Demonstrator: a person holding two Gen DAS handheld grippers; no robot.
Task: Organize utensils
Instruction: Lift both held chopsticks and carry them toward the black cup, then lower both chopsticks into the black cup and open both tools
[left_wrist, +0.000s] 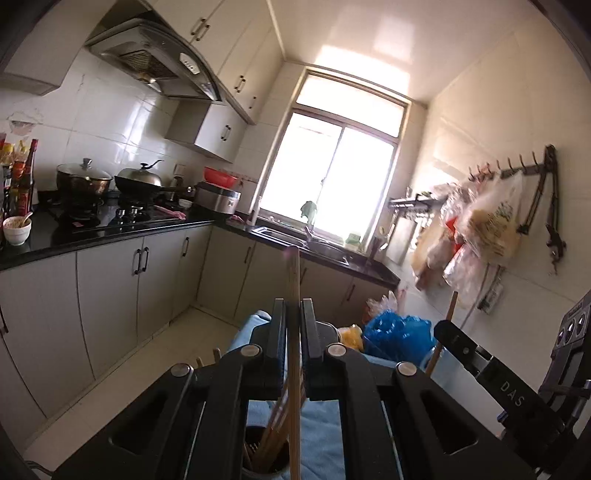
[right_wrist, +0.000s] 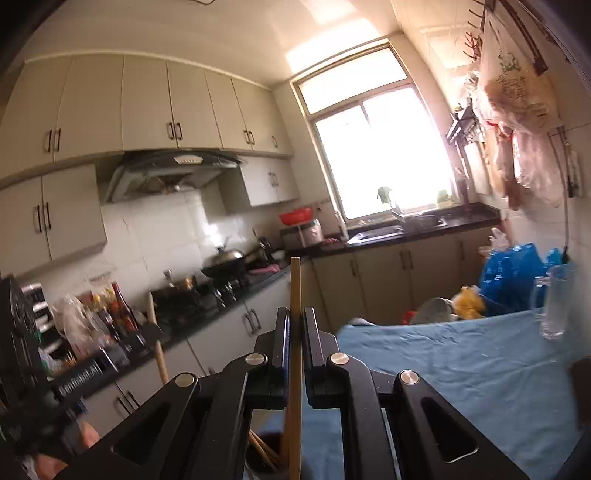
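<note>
My left gripper (left_wrist: 293, 314) is shut on a thin wooden chopstick (left_wrist: 293, 280) that stands upright between its jaws. Below it a dark utensil holder (left_wrist: 264, 454) with several more chopsticks stands on the blue tablecloth (left_wrist: 321, 435). My right gripper (right_wrist: 295, 321) is shut on another wooden chopstick (right_wrist: 295, 284), also upright. The same holder (right_wrist: 264, 456) shows under it at the table's near left edge. The right gripper also shows in the left wrist view (left_wrist: 480, 354), to the right, with its chopstick (left_wrist: 445, 325).
A clear glass (right_wrist: 552, 302) stands on the blue table at the right. Blue plastic bags (right_wrist: 517, 273) and a yellow item (right_wrist: 469, 301) lie at the table's far end. A black counter (left_wrist: 110, 229) with stove, pots and bottles runs along the left. Bags hang on the right wall (left_wrist: 487, 229).
</note>
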